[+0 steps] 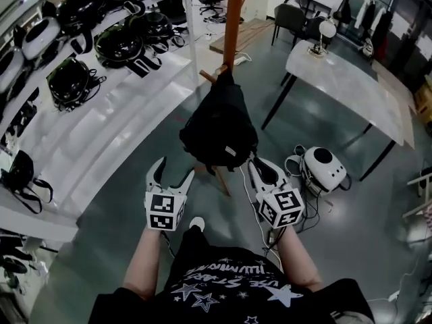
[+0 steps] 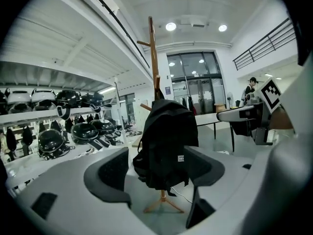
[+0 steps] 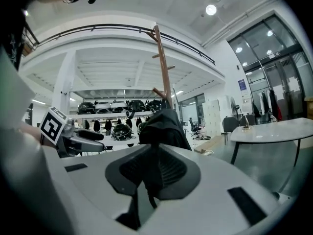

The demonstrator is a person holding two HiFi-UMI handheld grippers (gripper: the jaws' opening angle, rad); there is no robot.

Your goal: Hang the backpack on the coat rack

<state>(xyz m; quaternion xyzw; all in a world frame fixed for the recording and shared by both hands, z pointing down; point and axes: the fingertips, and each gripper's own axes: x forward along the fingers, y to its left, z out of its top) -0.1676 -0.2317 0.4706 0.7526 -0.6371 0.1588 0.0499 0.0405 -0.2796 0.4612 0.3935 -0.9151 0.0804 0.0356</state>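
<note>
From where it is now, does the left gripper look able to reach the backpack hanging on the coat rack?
Probably yes. The left gripper is open and points at the backpack, which hangs on the coat rack just ahead of it. Nothing stands between them.

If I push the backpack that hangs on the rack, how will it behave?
Probably floppy: the backpack sags in soft folds. It hangs free on the rack, so it would likely swing. That rack is tall on small feet; a hard push might tip it.
</note>
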